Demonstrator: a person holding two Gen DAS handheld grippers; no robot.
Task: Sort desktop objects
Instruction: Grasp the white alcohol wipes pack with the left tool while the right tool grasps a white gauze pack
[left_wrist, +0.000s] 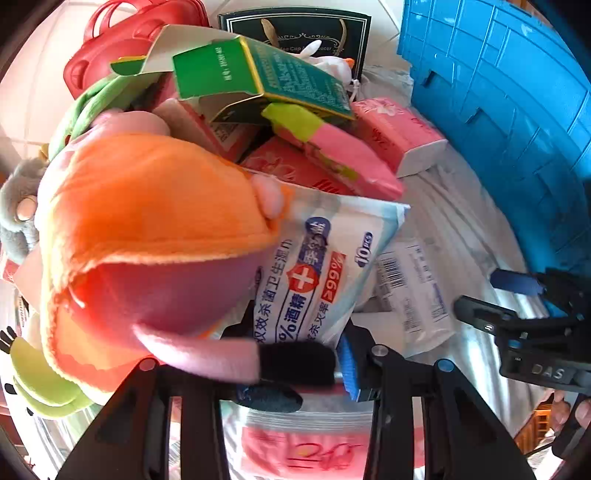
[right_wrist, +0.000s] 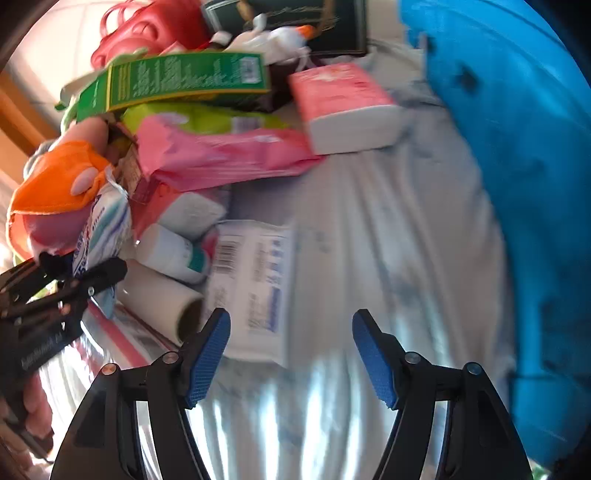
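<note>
My left gripper (left_wrist: 291, 373) is shut on the leg of a pink and orange plush toy (left_wrist: 155, 236), which fills the left of the left wrist view and also shows in the right wrist view (right_wrist: 55, 184). Behind it lies a pile: a blue-white wet wipes pack (left_wrist: 314, 273), pink tissue packs (left_wrist: 399, 136) and an open green carton (left_wrist: 258, 77). My right gripper (right_wrist: 291, 354) is open and empty above the white cloth, near a flat white packet (right_wrist: 255, 288). It also shows at the right of the left wrist view (left_wrist: 495, 299).
A blue plastic crate (left_wrist: 498, 96) stands at the right, also in the right wrist view (right_wrist: 517, 184). A red plastic basket (left_wrist: 122, 37) and a dark gift bag (left_wrist: 295, 33) are at the back. White rolls (right_wrist: 162, 295) lie by the packet.
</note>
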